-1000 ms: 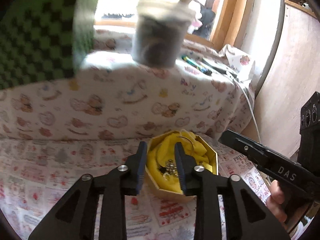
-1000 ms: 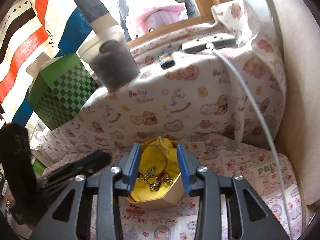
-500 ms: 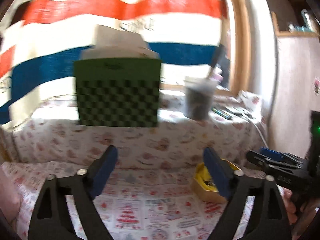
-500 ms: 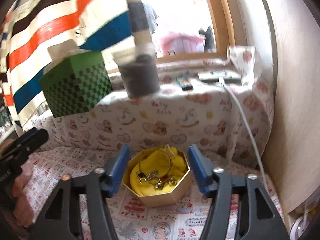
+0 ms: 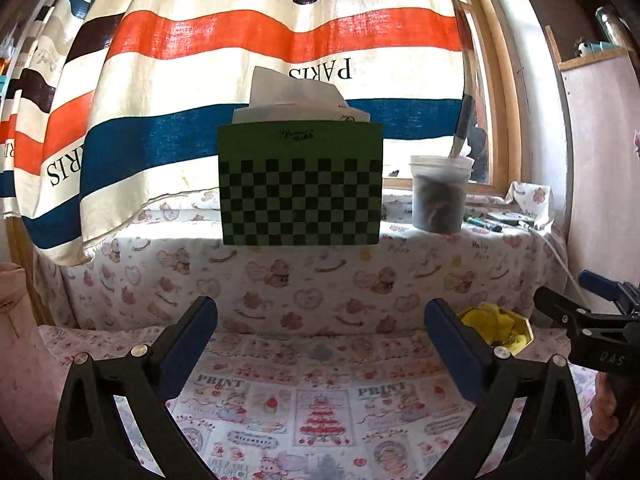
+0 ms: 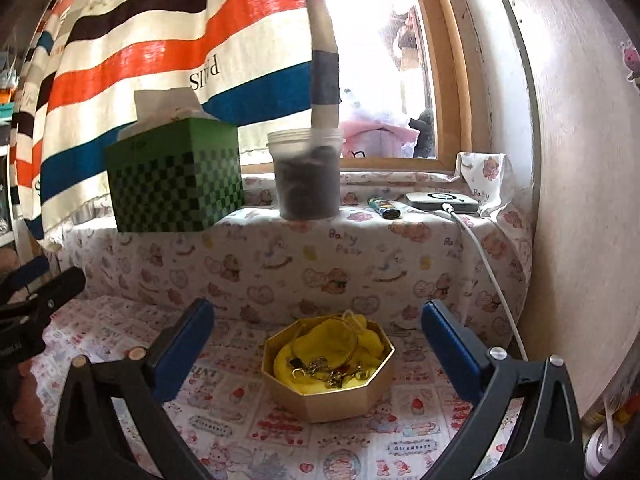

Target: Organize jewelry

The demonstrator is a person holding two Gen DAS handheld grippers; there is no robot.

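We see a printed cloth (image 6: 248, 420) bearing an octagonal box (image 6: 332, 394), and a covered ledge (image 6: 360, 240) bearing a tissue box (image 6: 176, 188), jar (image 6: 308, 178) and lighter (image 6: 384, 208).

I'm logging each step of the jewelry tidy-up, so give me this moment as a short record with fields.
Jewelry box: gold octagonal box, lidless, on the printed cloth
Contents: yellow fabric, bangle and chains inside
Left gripper: jaws opening, nothing between them
Right gripper: jaws opening, box ahead of them, untouched
Ledge behind: green checkered tissue box, plastic tub, lighter
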